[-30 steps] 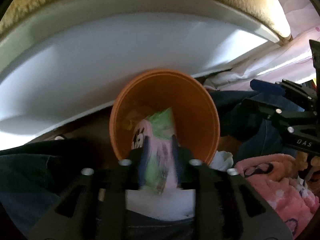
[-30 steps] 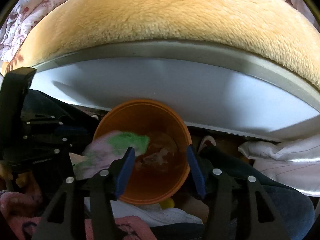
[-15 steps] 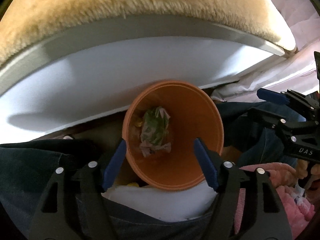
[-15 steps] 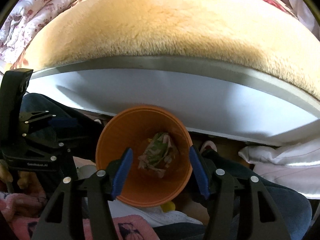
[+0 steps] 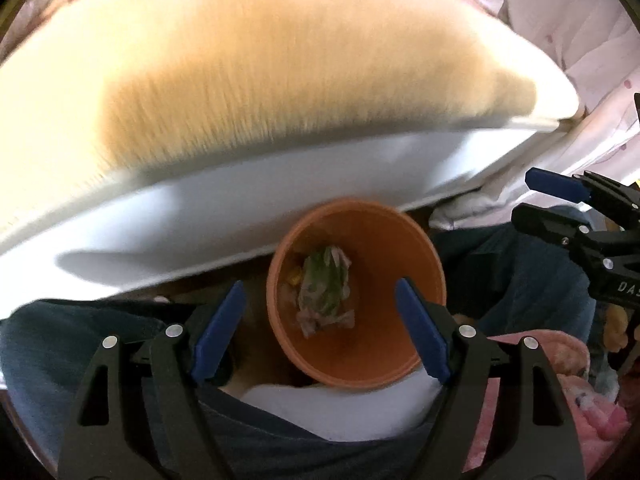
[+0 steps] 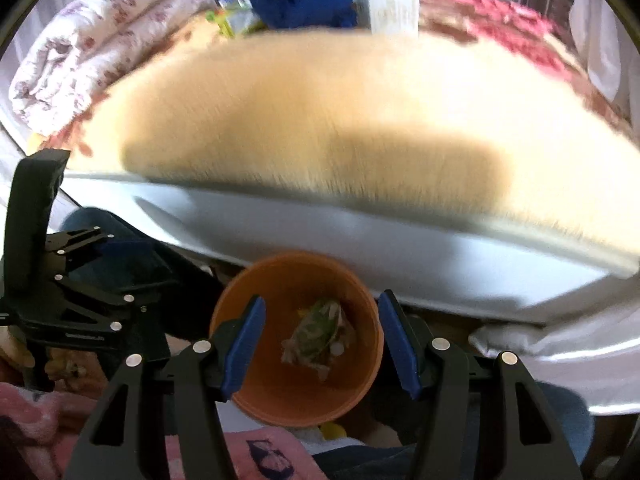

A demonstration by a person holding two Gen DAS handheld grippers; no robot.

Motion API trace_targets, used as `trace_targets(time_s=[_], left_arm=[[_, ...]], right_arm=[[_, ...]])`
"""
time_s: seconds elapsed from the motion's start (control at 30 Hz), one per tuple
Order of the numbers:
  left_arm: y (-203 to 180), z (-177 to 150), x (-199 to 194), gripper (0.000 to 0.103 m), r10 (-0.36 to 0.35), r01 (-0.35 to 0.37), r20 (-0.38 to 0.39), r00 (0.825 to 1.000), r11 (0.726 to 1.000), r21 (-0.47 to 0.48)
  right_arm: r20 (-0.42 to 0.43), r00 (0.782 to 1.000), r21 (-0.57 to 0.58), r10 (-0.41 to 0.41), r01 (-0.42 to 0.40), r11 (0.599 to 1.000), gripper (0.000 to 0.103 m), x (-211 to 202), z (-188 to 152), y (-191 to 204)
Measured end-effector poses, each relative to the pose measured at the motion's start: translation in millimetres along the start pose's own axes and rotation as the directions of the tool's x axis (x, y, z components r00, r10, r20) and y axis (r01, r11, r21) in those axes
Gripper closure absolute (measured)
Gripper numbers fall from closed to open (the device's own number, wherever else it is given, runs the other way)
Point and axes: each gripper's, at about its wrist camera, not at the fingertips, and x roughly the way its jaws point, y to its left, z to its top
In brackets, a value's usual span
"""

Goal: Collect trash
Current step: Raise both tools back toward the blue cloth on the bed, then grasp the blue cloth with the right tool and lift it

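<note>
Both cameras have lifted and tilted back, blurring the tan plush bed cover [image 5: 256,80] above its white bed side [image 5: 248,216]. Left tongs [image 5: 320,328] gape, empty; right tongs [image 6: 320,340] too. The crumpled wrapper [image 5: 324,292] lies inside the orange bin [image 5: 400,248], beside the bed, among jeans [image 5: 80,344] and pink fleece [image 6: 36,412].

The right gripper [image 6: 320,336] hangs spread and empty above the orange bin [image 6: 296,396], crumpled wrapper [image 6: 318,330] lying inside.
</note>
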Motion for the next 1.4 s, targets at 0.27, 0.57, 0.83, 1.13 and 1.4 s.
trace_targets(time_s=[0.27, 0.57, 0.83, 1.13, 1.4], left_arm=[[-2.5, 19.8, -57.2, 0.015, 0.037, -0.038, 0.191, 0.981, 0.999, 0.004], [21.1, 36.3, -97.9, 0.012, 0.117, -0.089, 0.321, 0.94, 0.991, -0.103], [36.9, 39.0, -103.9, 0.012, 0.153, -0.103, 0.334, 0.93, 0.981, -0.162], [49.3, 41.7, -107.8, 0.012, 0.173, -0.109, 0.336, 0.926, 0.973, -0.203], [56.3, 44.9, -105.1, 0.012, 0.172, -0.1, 0.321, 0.931, 0.969, -0.227]], right_arm=[[0.228, 0.974, -0.04, -0.005, 0.014, 0.999, 0.034, -49.0, 50.1, -0.1], [0.369, 0.929, -0.093, -0.016, 0.054, 0.994, 0.018, -50.5, 116.9, 13.5], [0.428, 0.902, -0.157, -0.057, 0.136, 0.978, 0.005, -10.9, 188.7, 31.5], [0.282, 0.943, -0.163, -0.175, 0.227, 0.96, 0.006, 73.2, 253.7, 33.8], [0.255, 0.948, -0.167, -0.193, 0.239, 0.956, 0.042, 85.7, 264.3, 38.1]])
